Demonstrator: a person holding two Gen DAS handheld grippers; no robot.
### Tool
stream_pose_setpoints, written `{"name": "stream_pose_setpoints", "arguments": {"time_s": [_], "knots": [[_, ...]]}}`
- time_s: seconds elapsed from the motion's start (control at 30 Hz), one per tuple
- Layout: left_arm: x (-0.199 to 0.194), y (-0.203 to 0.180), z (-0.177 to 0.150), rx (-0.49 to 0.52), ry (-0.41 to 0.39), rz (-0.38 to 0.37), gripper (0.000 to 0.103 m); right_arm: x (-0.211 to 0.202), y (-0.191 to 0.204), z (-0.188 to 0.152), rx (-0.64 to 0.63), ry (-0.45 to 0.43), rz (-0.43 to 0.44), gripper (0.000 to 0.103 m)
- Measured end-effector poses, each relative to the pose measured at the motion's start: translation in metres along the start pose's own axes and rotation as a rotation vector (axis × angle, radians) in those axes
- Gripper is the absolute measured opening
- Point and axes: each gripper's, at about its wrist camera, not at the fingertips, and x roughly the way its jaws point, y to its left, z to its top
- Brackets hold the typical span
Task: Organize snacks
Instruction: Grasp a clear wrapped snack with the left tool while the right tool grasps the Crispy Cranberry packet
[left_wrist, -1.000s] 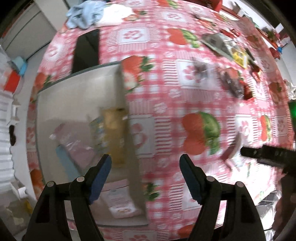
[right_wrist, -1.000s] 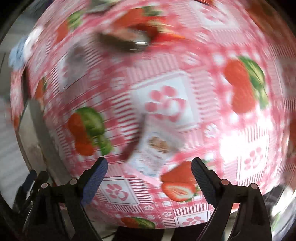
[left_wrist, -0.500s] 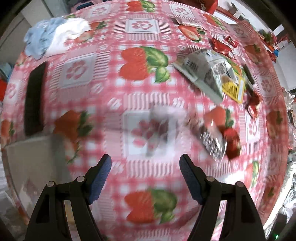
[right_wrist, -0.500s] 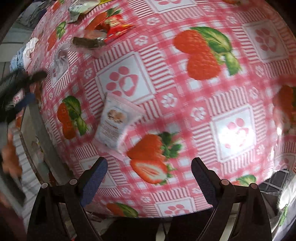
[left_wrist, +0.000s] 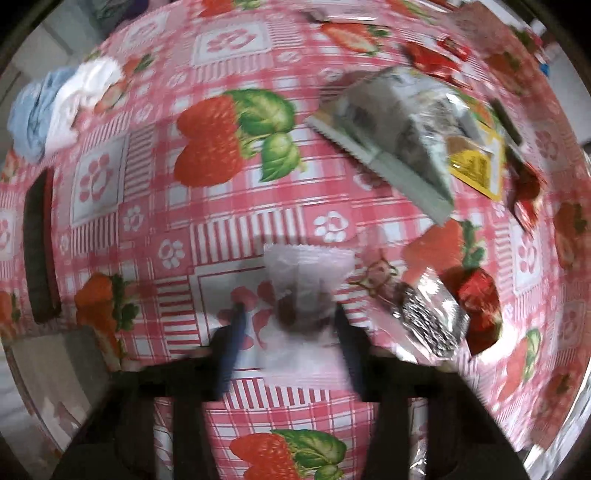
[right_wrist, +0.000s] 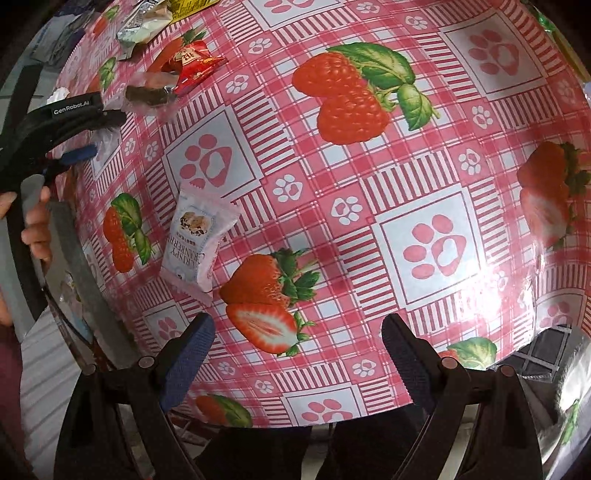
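My left gripper is open and straddles a clear-and-white snack packet lying on the strawberry tablecloth; the fingers are blurred and stand on either side of it. The left gripper also shows in the right wrist view, low over the cloth. My right gripper is open and empty above the table's front edge. A white cranberry snack packet lies ahead of it to the left. The grey bin with packets inside stands at the far left, and its corner shows in the left wrist view.
A silver foil snack and a red wrapper lie right of the left gripper. A large grey bag and a yellow packet lie further back. A dark phone and folded cloths lie left. Red candy lies far left.
My left gripper has swung from the bin across the table and come down around the clear-and-white packet. The right gripper has pulled back a little; the cranberry packet now lies further ahead of it.
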Motion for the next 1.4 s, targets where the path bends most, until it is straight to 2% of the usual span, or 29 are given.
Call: {"name": "stream_pose_setpoints", "arguments": {"time_s": [0.13,0.27,0.47,0.57,0.6,0.73,0.8,0.83,0.93,1.0,1.1,1.23,1.33,1.37,1.4], "knots": [[-0.002,0.005,-0.017,0.001,0.016,-0.010,0.031,0.017,0.025,0.003,0.015,0.006,0.012,0.092],[-0.004,0.020,-0.065,-0.028,0.039,-0.011,0.031,0.023,0.040,0.015,0.043,0.007,0.029,0.093],[-0.008,0.032,-0.155,-0.030,0.093,0.027,0.031,0.043,0.071,0.032,0.078,0.003,0.044,0.093],[-0.007,0.035,-0.180,-0.034,0.108,0.026,0.031,0.054,0.084,0.036,0.065,-0.009,0.006,0.094],[-0.008,0.035,-0.185,-0.028,0.106,0.029,0.031,0.057,0.087,0.036,0.046,-0.010,-0.024,0.103],[-0.009,0.040,-0.194,-0.031,0.100,0.021,0.031,0.060,0.087,0.030,-0.061,-0.022,-0.150,0.103],[-0.008,0.038,-0.202,-0.030,0.096,0.019,0.031,0.056,0.072,0.026,-0.102,-0.034,-0.219,0.103],[-0.008,0.037,-0.203,-0.028,0.092,0.020,0.031,0.054,0.064,0.024,-0.092,-0.032,-0.213,0.103],[-0.009,0.036,-0.206,-0.018,0.085,0.020,0.031,0.047,0.044,0.024,-0.017,-0.023,-0.122,0.103],[-0.007,0.036,-0.195,-0.014,0.089,0.019,0.031,0.041,0.042,0.026,-0.027,-0.038,-0.114,0.103],[-0.009,0.033,-0.195,-0.011,0.089,0.018,0.031,0.039,0.060,0.032,-0.175,-0.050,-0.147,0.103],[-0.011,0.029,-0.193,-0.012,0.086,0.022,0.031,0.048,0.090,0.034,-0.399,-0.037,-0.242,0.103],[-0.010,0.029,-0.193,-0.020,0.087,0.019,0.032,0.057,0.102,0.034,-0.446,-0.011,-0.244,0.102],[-0.010,0.030,-0.193,-0.022,0.087,0.018,0.032,0.059,0.105,0.035,-0.454,-0.008,-0.250,0.098],[-0.010,0.030,-0.193,-0.024,0.086,0.017,0.032,0.061,0.111,0.037,-0.462,-0.007,-0.254,0.090]]}}
